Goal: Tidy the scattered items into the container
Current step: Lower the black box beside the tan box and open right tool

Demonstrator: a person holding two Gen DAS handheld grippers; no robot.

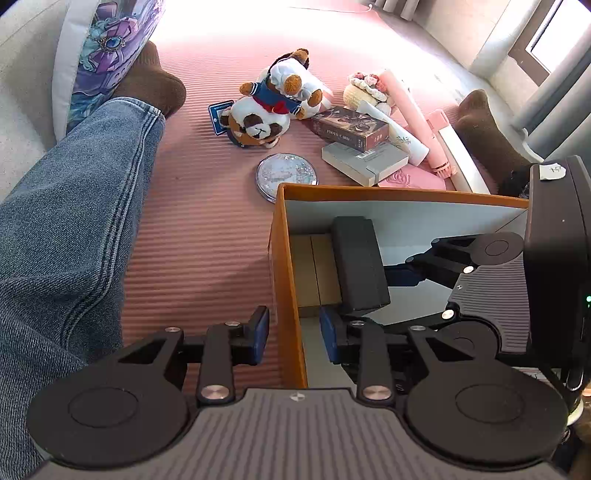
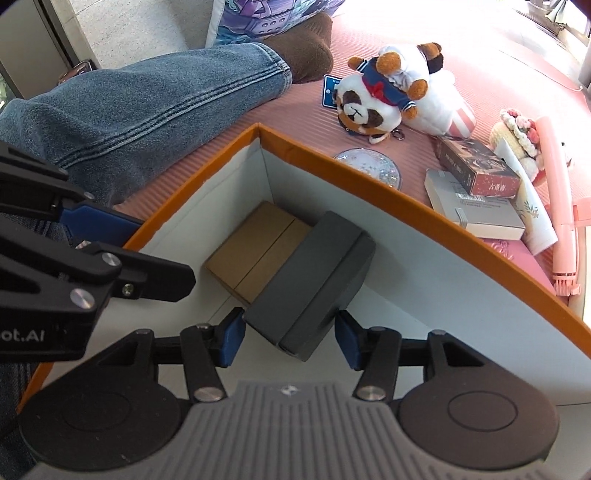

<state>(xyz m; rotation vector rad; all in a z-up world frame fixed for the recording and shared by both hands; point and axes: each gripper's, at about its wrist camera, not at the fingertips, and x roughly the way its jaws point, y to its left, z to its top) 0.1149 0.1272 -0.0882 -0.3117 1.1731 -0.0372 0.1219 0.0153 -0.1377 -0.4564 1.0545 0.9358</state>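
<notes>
Right gripper (image 2: 289, 341) spread around grey box (image 2: 314, 280) in container (image 2: 406, 199); left gripper (image 1: 295, 332) spread astride wall, nine o'clock.

A pink ribbed mat (image 1: 207, 236) is covering the floor, and everything here is being placed from it. Strong daylight is washing out its far end to near white. Beyond its far right corner, grey curtains (image 1: 554, 85) are hanging beside a bright window (image 1: 554, 40), with pale wall panels (image 1: 476, 29) standing next to them. Along the mat's left edge, a light grey sofa (image 1: 22, 122) is sitting, and a purple printed cushion (image 1: 107, 55) is leaning against it. In the right wrist view, a beige surface (image 2: 129, 33) is lying past the mat's left edge, next to a dark upright frame (image 2: 55, 33)
</notes>
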